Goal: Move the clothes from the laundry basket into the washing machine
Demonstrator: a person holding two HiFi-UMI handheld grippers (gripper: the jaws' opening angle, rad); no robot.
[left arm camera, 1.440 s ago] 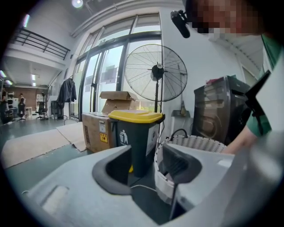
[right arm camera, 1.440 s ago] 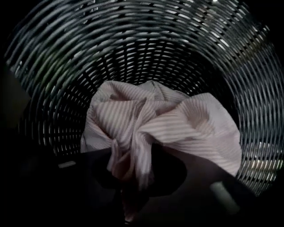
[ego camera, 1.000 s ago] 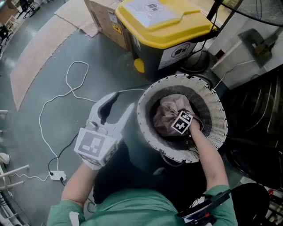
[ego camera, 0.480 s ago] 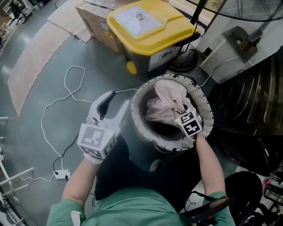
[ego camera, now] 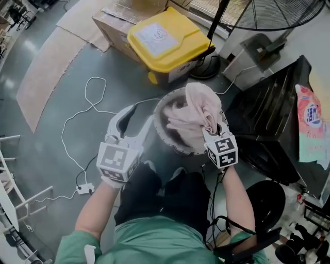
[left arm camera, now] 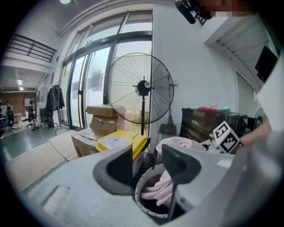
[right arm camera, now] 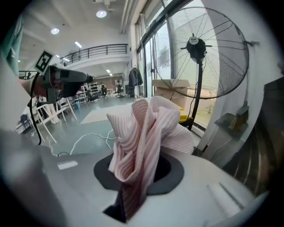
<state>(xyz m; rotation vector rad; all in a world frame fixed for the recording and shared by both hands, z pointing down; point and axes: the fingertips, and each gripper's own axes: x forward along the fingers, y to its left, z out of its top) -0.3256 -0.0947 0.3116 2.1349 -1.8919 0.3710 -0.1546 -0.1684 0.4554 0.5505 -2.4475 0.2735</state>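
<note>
A pink striped garment (ego camera: pixel 198 105) hangs bunched from my right gripper (ego camera: pixel 210 129), which is shut on it above the basket's right rim. In the right gripper view the cloth (right arm camera: pixel 146 133) fills the jaws of that gripper (right arm camera: pixel 133 186). Below stands the round white perforated laundry basket (ego camera: pixel 164 135), with more pale cloth inside (left arm camera: pixel 162 190). My left gripper (ego camera: pixel 136 121) hovers just left of the basket, open and with nothing in it. Seen from the left gripper (left arm camera: pixel 148 166), the basket rim (left arm camera: pixel 141 205) lies between the jaws, well beyond them.
A black machine (ego camera: pixel 268 118) stands right of the basket with a pink detergent bag (ego camera: pixel 309 124) on it. Behind are a yellow-lidded bin (ego camera: pixel 165 38), a cardboard box (ego camera: pixel 116 23) and a standing fan (ego camera: pixel 268 13). A white cable (ego camera: pixel 87 118) and a power strip (ego camera: pixel 85 189) lie on the floor at the left.
My right gripper has risen from deep inside the basket and pulled the pink garment up above the rim. The left gripper has risen too, still open.
</note>
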